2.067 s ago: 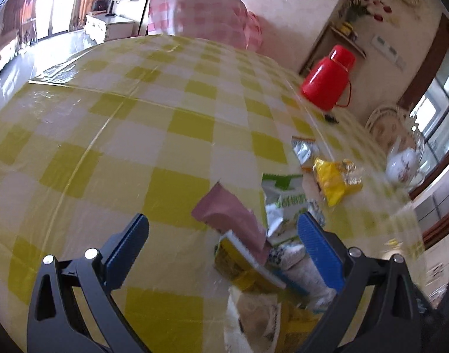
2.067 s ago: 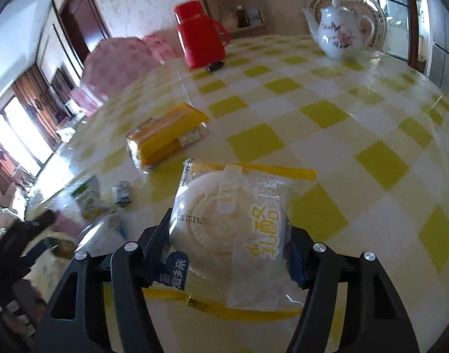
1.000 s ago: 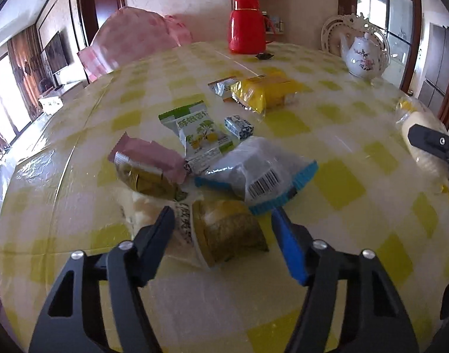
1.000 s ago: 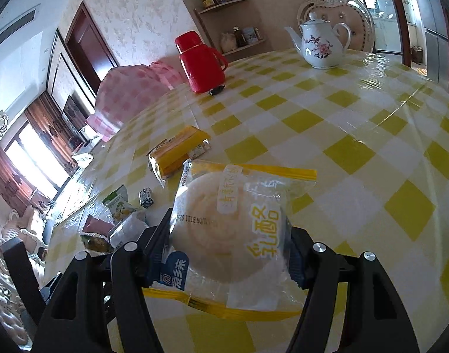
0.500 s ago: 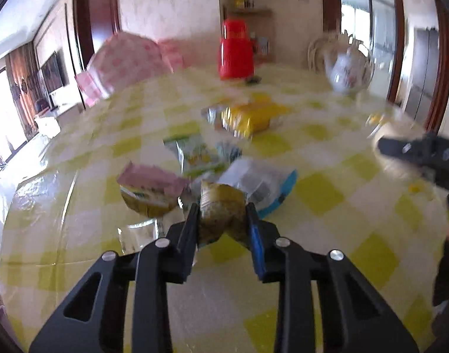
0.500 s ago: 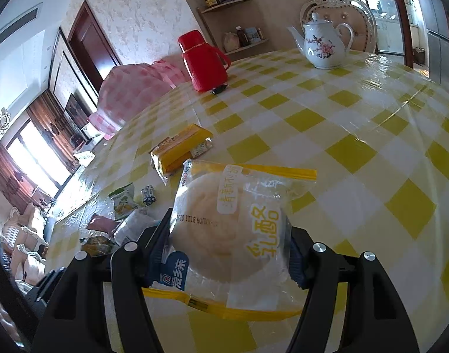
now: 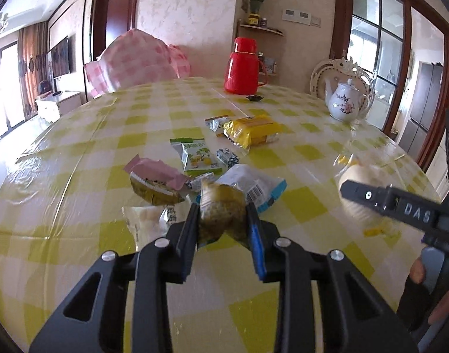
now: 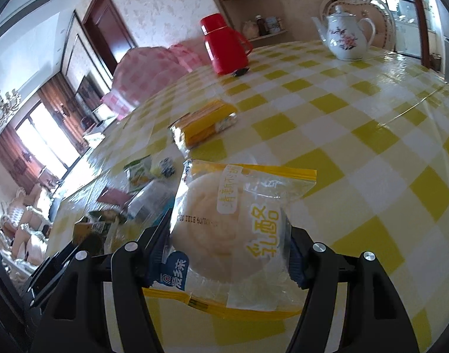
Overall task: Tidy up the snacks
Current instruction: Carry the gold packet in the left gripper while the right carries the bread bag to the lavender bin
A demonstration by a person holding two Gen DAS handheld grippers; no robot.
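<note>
- My right gripper hides part of the round pastry packet.
- Beside the pastry packet, the snack pile blurs; labels unreadable.

surface: yellow-white checked cover | carried: red flask, teapot, yellow packet, green sachet, pink wrapper

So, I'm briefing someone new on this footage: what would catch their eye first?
Probably the two held snacks: the left hand-held gripper pinches an olive-green crinkled snack packet above the yellow-checked tablecloth, and the right hand-held gripper clamps a clear-wrapped round white bun. Next, the bright red plastic thermos at the table's far side, and the white floral porcelain teapot to its right.
</note>
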